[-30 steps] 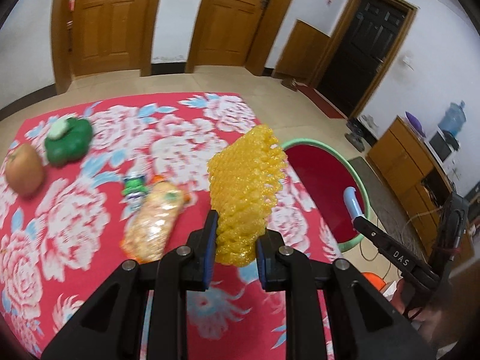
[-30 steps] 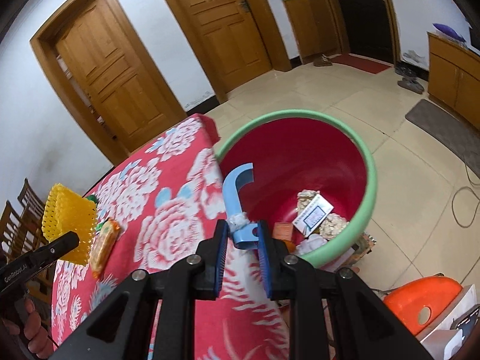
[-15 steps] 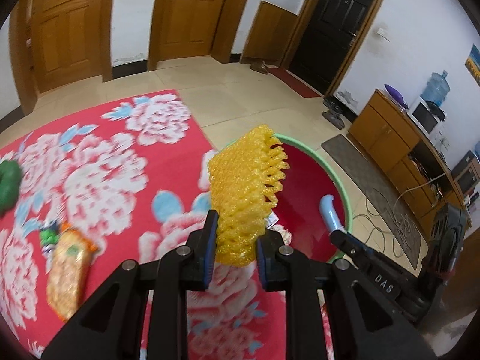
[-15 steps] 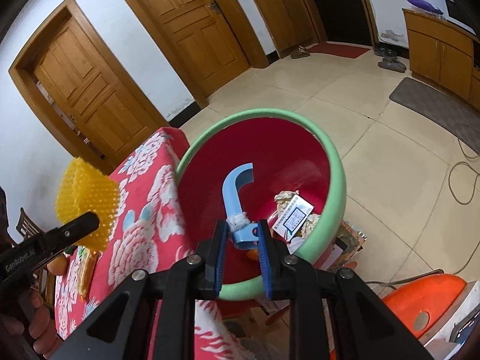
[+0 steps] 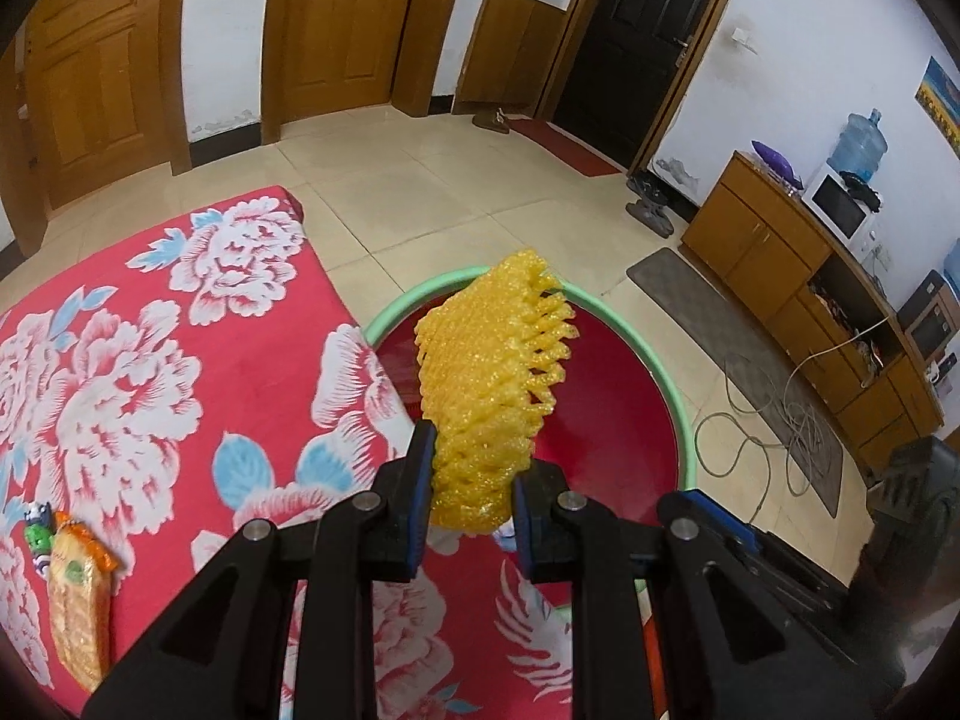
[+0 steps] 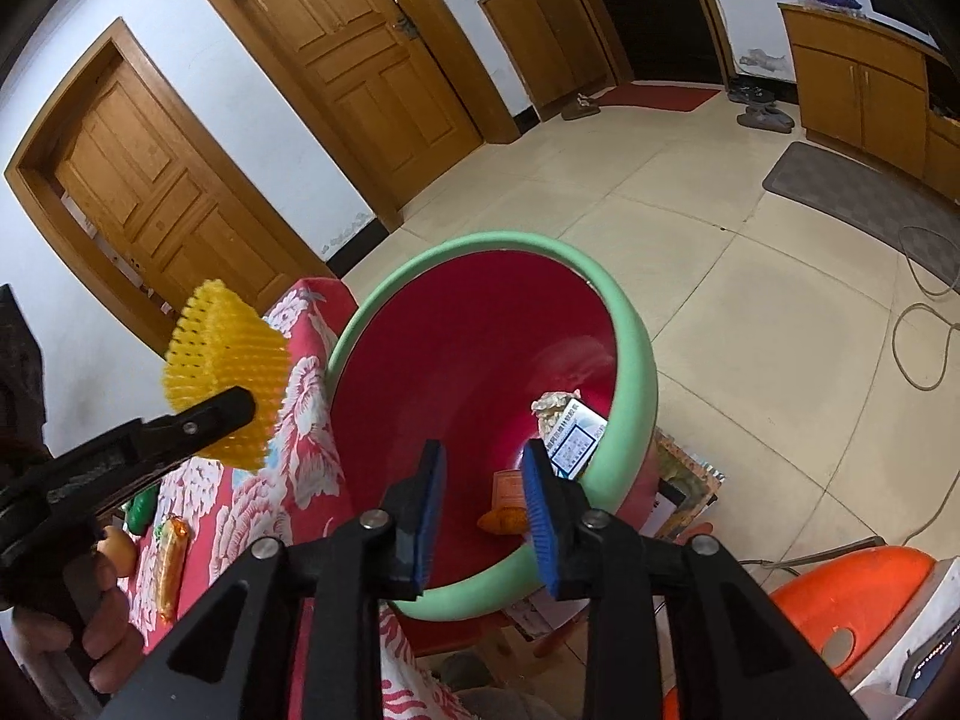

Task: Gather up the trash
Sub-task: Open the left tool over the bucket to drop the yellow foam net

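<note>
A red floral tablecloth carries a snack packet and small toy.

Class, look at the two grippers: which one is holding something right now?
The left gripper: its jaws clamp the yellow foam net. The right gripper is open and holds nothing, above the red bin.

The left gripper is clamping a yellow foam net; the right gripper is holding its fingers apart, gripping nothing.

Two wooden doors, a black door, wooden cabinet with a water jug, grey floor mat, orange stool
</note>
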`<state>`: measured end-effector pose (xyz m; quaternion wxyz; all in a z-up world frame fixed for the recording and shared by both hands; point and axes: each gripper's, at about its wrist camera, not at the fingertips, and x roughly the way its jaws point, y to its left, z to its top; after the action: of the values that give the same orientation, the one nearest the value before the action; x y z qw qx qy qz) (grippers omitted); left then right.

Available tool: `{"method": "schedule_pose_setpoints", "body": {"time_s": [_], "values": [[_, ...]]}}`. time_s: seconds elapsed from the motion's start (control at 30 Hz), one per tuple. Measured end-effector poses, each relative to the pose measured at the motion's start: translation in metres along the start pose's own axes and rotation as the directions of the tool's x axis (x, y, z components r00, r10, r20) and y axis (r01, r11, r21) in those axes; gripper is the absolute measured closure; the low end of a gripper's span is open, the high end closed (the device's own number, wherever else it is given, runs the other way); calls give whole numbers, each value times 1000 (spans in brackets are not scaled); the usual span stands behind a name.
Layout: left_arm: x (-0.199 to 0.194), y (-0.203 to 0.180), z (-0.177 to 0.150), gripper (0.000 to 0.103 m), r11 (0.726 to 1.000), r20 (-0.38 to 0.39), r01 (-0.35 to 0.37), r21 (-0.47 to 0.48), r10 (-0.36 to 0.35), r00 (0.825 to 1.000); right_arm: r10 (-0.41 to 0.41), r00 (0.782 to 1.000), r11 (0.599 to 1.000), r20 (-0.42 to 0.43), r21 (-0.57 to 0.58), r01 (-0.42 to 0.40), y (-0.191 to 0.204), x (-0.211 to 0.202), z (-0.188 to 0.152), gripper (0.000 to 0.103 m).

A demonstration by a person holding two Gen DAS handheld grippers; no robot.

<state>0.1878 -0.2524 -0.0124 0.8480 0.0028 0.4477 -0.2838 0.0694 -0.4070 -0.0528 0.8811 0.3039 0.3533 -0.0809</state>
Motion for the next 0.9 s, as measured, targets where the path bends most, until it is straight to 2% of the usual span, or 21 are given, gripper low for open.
{"method": "schedule_pose_setpoints", "body": {"time_s": [0.13,0.2,0.3,0.5,0.73,0.9], "values": [[6,-4,2,79,1000,4,-12,14,12,1000,0,1000,1000,9,11,0,0,-5,-1,69],[7,-5,3,63,999,12,-25,21,24,1000,-10,1000,1000,11,13,9,0,-6,-1,64],[4,-5,4,50,999,28,-39,17,39,999,-17,1000,1000,11,16,16,0,-9,-3,61],[-6,-1,2,42,999,43,-50,2,50,998,-28,999,999,16,23,28,1,-15,-7,57],[-29,1,-6,42,998,64,-68,-5,68,996,-16,999,1000,35,19,15,5,-28,-12,49],[-45,5,-16,42,997,68,-74,-16,75,995,-24,999,1000,47,5,23,11,-41,-16,36]]}}
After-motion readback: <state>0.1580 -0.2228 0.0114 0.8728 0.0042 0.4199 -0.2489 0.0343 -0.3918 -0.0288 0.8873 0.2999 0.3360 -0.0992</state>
